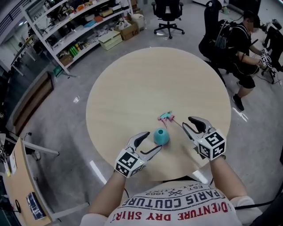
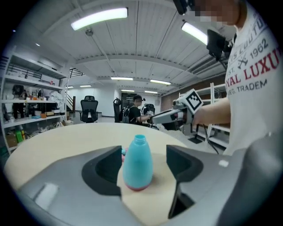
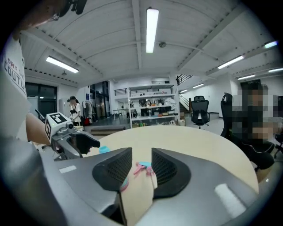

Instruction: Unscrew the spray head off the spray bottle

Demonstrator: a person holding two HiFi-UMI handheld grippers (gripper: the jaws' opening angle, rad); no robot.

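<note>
A teal spray bottle (image 1: 161, 137) stands upright with its neck bare on the round wooden table (image 1: 146, 79). The pink and teal spray head (image 1: 166, 117) lies on the tabletop just beyond it, apart from the bottle. My left gripper (image 1: 151, 142) is open. In the left gripper view the bottle (image 2: 138, 163) stands between the fingers (image 2: 104, 170) with a gap on each side. My right gripper (image 1: 187, 122) hangs to the right of the spray head, open and holding nothing. In the right gripper view the spray head (image 3: 143, 167) lies on the table ahead, between the jaws.
A person (image 1: 241, 39) sits at the far right beside the table. An office chair (image 1: 168, 13) stands behind the table. Shelves (image 1: 75, 31) with boxes run along the back left. The table's near edge is close to my body.
</note>
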